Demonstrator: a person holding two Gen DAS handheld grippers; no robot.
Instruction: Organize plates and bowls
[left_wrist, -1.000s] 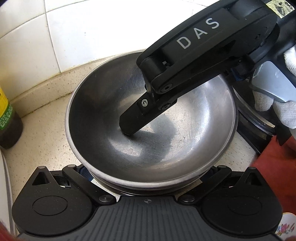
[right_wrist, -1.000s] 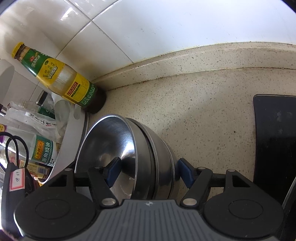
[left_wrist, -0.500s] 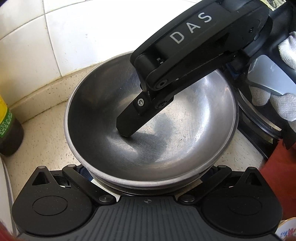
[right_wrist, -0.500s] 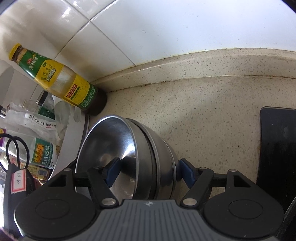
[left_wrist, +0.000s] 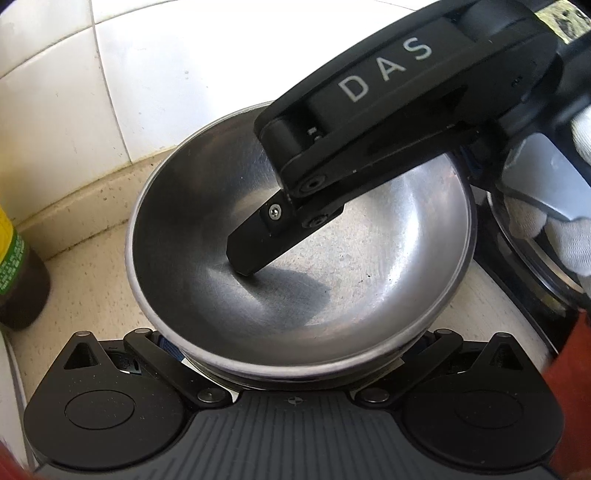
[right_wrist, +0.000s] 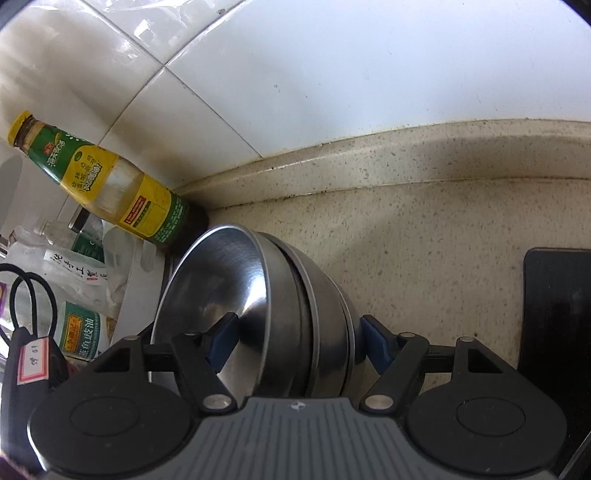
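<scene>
A stack of nested steel bowls (left_wrist: 295, 295) sits on the speckled counter close to the tiled wall. My left gripper (left_wrist: 293, 350) straddles the lower part of the stack, its fingers spread wide; the top rim hides most of the pads. My right gripper (right_wrist: 299, 343) is shut across one side of the same bowl stack (right_wrist: 306, 295). Its left blue pad (right_wrist: 225, 339) is inside the top bowl and its right pad (right_wrist: 373, 347) is outside. In the left wrist view its inner finger (left_wrist: 255, 243) reaches down into the top bowl from the upper right.
A green and yellow oil bottle (right_wrist: 122, 192) stands in the corner just left of the bowls. Jars and packets (right_wrist: 74, 332) crowd the left. A black appliance (right_wrist: 554, 314) lies to the right. A gloved hand (left_wrist: 576, 236) holds the right gripper.
Both grippers and the bowl stack between them have moved a little nearer the wall and the bottle. The bowls keep their place between the fingers.
</scene>
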